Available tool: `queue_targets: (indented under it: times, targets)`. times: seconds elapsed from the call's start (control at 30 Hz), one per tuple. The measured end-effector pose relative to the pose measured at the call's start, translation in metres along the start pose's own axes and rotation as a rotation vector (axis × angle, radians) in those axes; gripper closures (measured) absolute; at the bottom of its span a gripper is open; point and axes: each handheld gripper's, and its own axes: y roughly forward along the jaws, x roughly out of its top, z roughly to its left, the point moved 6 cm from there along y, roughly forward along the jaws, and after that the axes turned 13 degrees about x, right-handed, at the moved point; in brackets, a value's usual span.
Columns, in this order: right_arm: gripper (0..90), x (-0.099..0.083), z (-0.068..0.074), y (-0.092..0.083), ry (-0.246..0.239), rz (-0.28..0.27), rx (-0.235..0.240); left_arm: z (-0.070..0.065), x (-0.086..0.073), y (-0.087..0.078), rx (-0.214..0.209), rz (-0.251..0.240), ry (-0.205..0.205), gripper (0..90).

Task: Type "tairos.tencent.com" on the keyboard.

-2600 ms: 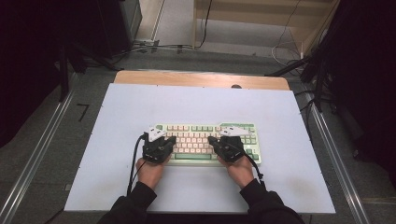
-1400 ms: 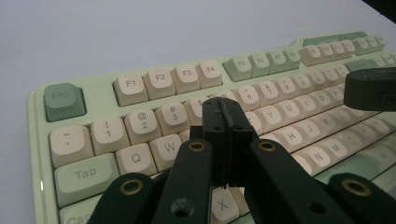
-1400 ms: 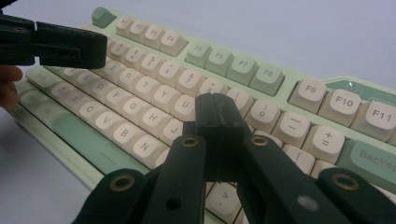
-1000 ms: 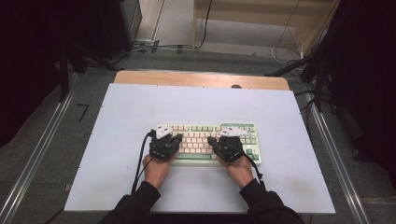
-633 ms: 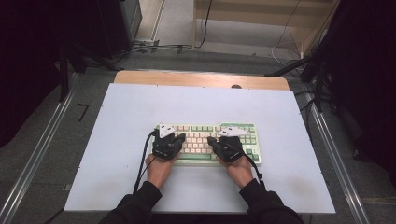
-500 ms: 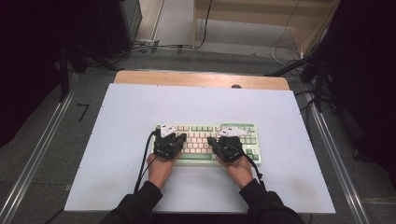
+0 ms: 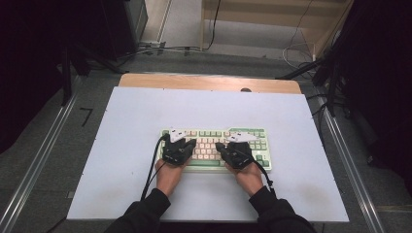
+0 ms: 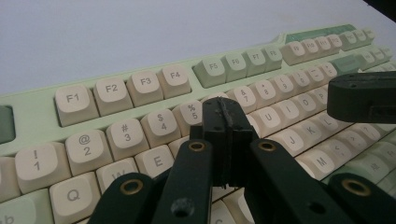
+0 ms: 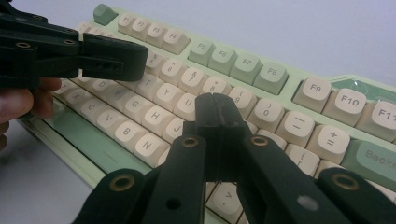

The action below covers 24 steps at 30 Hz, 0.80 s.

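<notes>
high view: mechanical keyboard [image 7: 214, 145] lying mid-table on the white table [image 7: 121, 145], long axis running left to right, function row facing away from the person. left gripper [image 7: 176, 144] and right gripper [image 7: 232, 147] hovering over it.

left gripper view: jaws pressed together, nothing between them, tip poised near the 5 key [image 8: 189, 111].

right gripper view: jaws pressed together, empty, tip near the u key [image 9: 187, 103]. step judged: typing with closed tips; next move calling for a short, straight press on one key.
</notes>
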Motion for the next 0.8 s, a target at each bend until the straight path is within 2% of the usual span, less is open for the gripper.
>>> queue_targets:
  times: [0.53, 0.6, 0.67, 0.8]
  targets:
    - [87.6, 0.0004, 0.0001, -0.0007, -0.001, -0.001, 0.002, -0.0034, -0.0015, 0.0041, -0.004, 0.013, 0.023, 90.0]
    - [87.6, 0.0002, 0.0003, -0.0008, -0.002, 0.0, 0.001, -0.0046, -0.0033, 0.0061, -0.007, 0.031, 0.031, 90.0]
    - [87.6, 0.0003, 0.0006, -0.001, -0.001, -0.002, 0.001, -0.0056, -0.0032, 0.0061, -0.006, 0.028, 0.038, 90.0]
    - [87.6, 0.0005, 0.0005, -0.0016, -0.003, -0.003, 0.0, -0.0044, 0.0004, 0.0021, -0.004, 0.003, 0.025, 90.0]
